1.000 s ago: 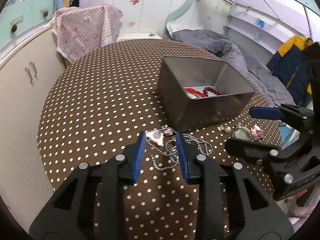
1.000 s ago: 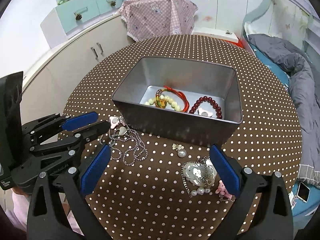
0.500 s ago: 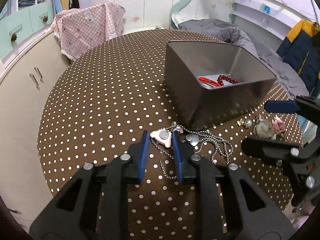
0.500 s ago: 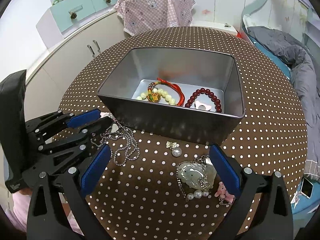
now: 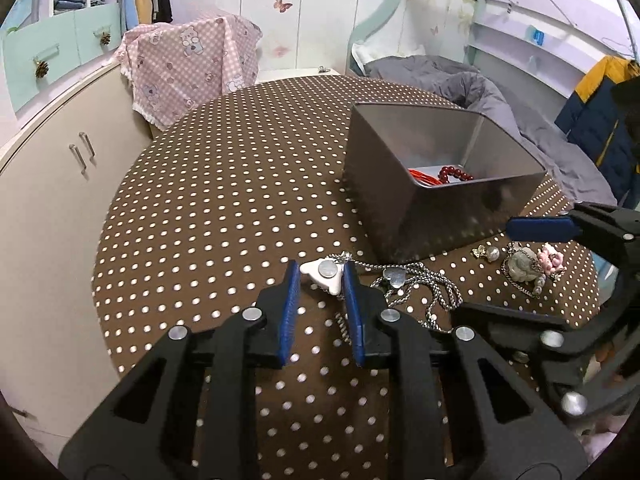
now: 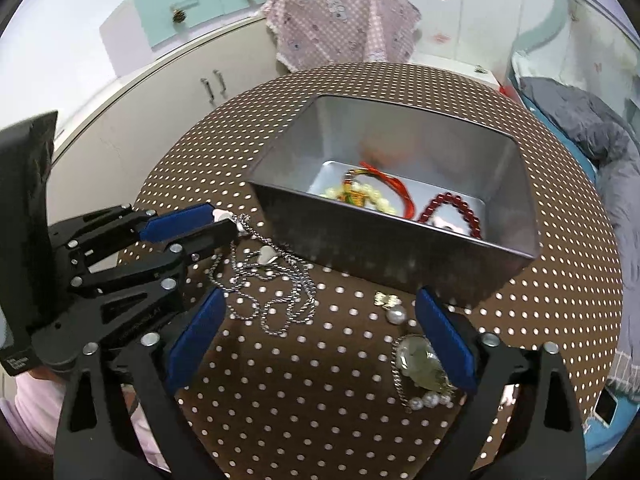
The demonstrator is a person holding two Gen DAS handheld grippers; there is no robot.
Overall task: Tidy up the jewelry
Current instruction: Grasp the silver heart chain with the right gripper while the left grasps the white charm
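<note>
A silver chain necklace (image 6: 272,284) with a white pendant (image 5: 324,274) lies on the dotted table (image 5: 224,200) in front of a grey metal box (image 6: 400,248). My left gripper (image 5: 320,284) has its blue pads on either side of the white pendant, touching it. It also shows in the right wrist view (image 6: 208,222). The box holds a red bead bracelet (image 6: 452,210), a pale bead bracelet and a red cord. My right gripper (image 6: 320,336) is wide open and empty above the table, with a jade pendant on a pearl chain (image 6: 420,364) by its right finger.
A small pearl earring (image 6: 394,312) lies near the box. A pink charm (image 5: 550,260) lies by the jade pendant. The table edge curves close on the left, with cabinets (image 5: 60,184) beyond. A bed (image 5: 480,92) stands behind the table.
My left gripper has moved forward and closed its pads around the white pendant. The right gripper has come lower and closer to the box, still open.
</note>
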